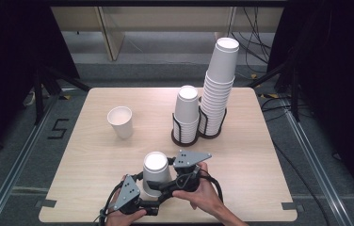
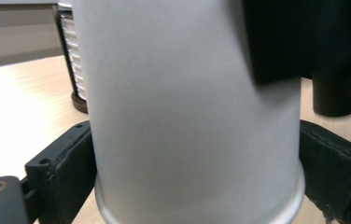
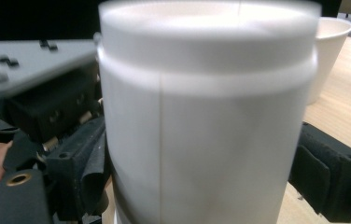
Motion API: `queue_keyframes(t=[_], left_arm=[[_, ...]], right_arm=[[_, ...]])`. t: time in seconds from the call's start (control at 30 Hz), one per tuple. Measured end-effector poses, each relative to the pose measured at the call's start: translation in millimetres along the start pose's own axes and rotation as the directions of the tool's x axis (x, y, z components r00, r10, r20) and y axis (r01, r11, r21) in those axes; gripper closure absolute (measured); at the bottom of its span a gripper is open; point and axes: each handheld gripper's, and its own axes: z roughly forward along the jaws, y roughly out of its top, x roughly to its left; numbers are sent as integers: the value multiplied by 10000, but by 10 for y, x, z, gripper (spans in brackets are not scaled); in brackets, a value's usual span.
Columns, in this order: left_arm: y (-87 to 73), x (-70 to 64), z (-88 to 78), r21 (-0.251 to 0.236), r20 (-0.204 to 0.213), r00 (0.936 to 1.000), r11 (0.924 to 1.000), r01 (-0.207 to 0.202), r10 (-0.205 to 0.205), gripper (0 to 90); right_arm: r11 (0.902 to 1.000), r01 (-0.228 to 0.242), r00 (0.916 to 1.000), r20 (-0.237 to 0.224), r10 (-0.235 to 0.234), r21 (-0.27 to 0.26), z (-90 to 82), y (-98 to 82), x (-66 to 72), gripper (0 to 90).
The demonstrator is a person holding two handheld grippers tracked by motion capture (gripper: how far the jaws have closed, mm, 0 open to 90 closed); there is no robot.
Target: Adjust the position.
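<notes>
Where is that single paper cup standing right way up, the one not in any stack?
In the high view, the upright paper cup stands alone on the left half of the table, left of the two cup stacks in their holders and beyond the upside-down cup between the grippers.

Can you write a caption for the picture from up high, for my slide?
Two handheld claws, left and right, close around an upside-down paper cup near stacked cups.

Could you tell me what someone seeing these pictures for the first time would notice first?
Most striking is the upside-down paper cup at the table's near edge, flanked by the left gripper and the right gripper, their jaws on either side of it. Next come two cup stacks in dark holders at the far right, the tall stack leaning above the short stack, and a lone upright cup toward the left.
</notes>
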Motion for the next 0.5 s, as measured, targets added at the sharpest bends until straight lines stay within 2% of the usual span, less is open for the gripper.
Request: queue_keyframes(t=[0.1, 0.13, 0.2, 0.3, 0.37, 0.43, 0.47, 0.5], left_arm=[[-4, -16, 3, 124, 78, 9996, 9995, -286, 285, 66], [-5, -21, 3, 141, 101, 9995, 9994, -317, 316, 67], [-9, -20, 8, 157, 104, 9989, 9988, -469, 468, 68], [-14, -17, 3, 291, 104, 9972, 9968, -744, 742, 69], [-3, -2, 2, 269, 92, 9940, 9936, -1094, 1092, 69], [-3, 3, 5, 182, 151, 9935, 9935, -1128, 1125, 69], [2, 3, -9, 299, 140, 9934, 9930, -1143, 1139, 69], [2, 5, -9, 240, 153, 9937, 9935, -1117, 1113, 67]], right_arm=[[9998, 34, 10000, -40, -34, 181, -53, 68, -3, 164], [9996, 293, 9996, 18, -293, 3, -68, 88, -16, 171], [9999, 105, 9999, 51, -106, 123, -108, 124, -10, 176], [9997, 167, 9998, 51, -168, 149, -147, 166, -20, 200], [9995, 185, 9998, 6, -185, 259, -160, 184, -24, 207], [9995, -63, 9999, -154, 68, 323, -168, 192, -20, 213], [9993, -74, 9997, -217, 82, 378, -170, 197, -27, 218], [9998, 49, 10000, -85, -48, 200, -169, 198, -35, 222]])
